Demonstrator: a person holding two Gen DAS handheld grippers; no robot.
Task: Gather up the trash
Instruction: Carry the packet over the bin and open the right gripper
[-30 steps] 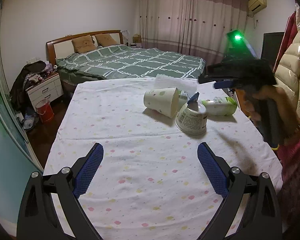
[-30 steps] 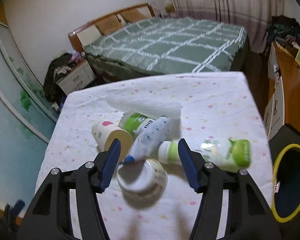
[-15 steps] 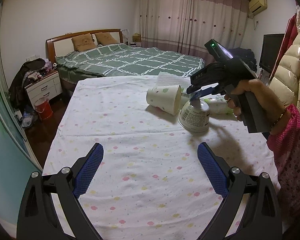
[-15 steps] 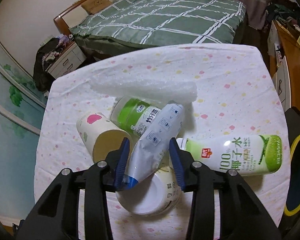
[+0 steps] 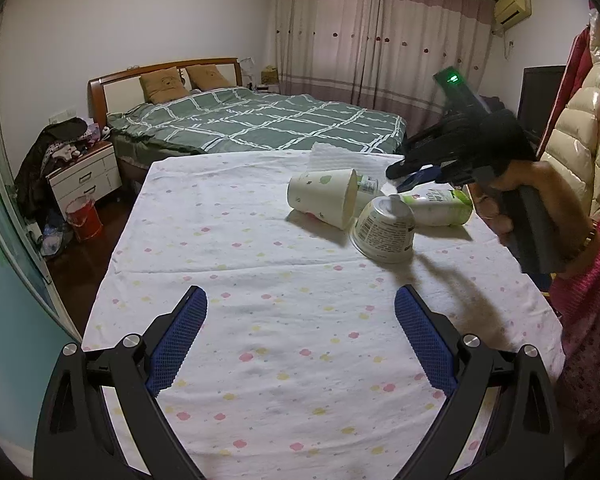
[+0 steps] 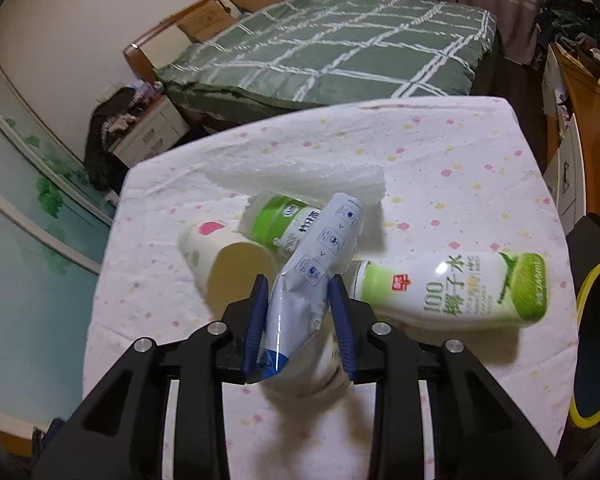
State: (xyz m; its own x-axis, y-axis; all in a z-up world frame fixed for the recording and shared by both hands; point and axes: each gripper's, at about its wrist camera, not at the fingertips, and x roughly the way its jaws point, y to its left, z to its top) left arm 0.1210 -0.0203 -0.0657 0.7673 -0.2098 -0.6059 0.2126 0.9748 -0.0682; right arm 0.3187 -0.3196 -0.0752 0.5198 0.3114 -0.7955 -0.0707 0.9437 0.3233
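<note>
Grey-white plastic pouch (image 6: pixel 320 264) lifted at its blue-edged end, far end lying across the green-labelled cup (image 6: pixel 278 222) in the trash heap on the flowered surface (image 6: pixel 440 168). Pinched between the pads of the right hand-held gripper (image 6: pixel 300 328), jaws narrow and closing on it, probably for the yellow-rimmed bin (image 6: pixel 598 344) beside the surface. Left hand-held gripper (image 5: pixel 300 344) gaping wide over bare cloth, holding nothing.

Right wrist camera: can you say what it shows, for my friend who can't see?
The right gripper is closing on a soft grey-blue pouch above a flowery tablecloth. Beside it lie a paper cup and a green-and-white bottle.
</note>
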